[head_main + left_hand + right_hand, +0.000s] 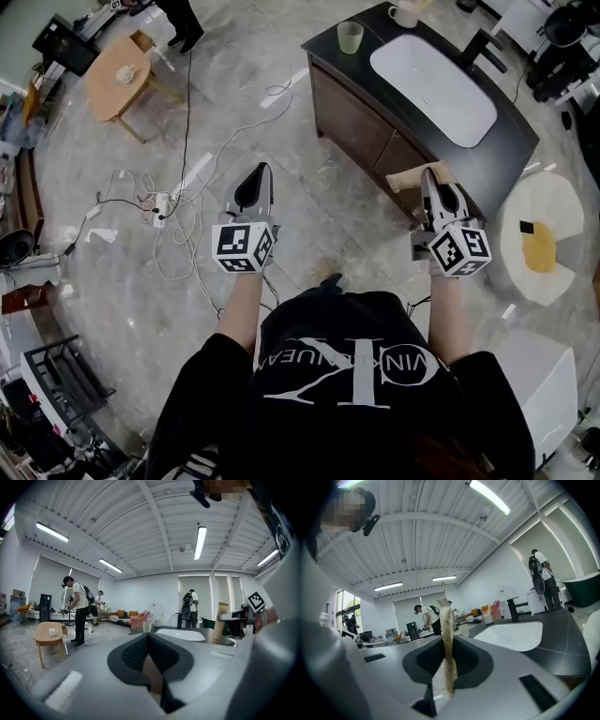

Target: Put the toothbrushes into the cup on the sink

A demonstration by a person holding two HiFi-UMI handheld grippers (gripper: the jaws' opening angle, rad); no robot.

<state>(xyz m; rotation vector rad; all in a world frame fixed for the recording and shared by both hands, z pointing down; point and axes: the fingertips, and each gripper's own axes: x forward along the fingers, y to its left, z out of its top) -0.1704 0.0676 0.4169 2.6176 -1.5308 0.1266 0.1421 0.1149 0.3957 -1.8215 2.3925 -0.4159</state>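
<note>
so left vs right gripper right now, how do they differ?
The left gripper is shut on nothing; the right gripper clamps a thin tan pack edge-on. The left gripper hangs over floor; the right gripper is at the sink counter's near corner. Both point forward.

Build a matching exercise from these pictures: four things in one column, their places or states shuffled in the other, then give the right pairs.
Things
1. pale green cup
2. tan packet
3. left gripper
4. white basin

Places or states
A. shut, with nothing between its jaws
B. set into the dark counter
C. clamped in the right gripper
D. standing at the counter's corner

Pairs: 1-D, 2-C, 3-A, 4-B
</note>
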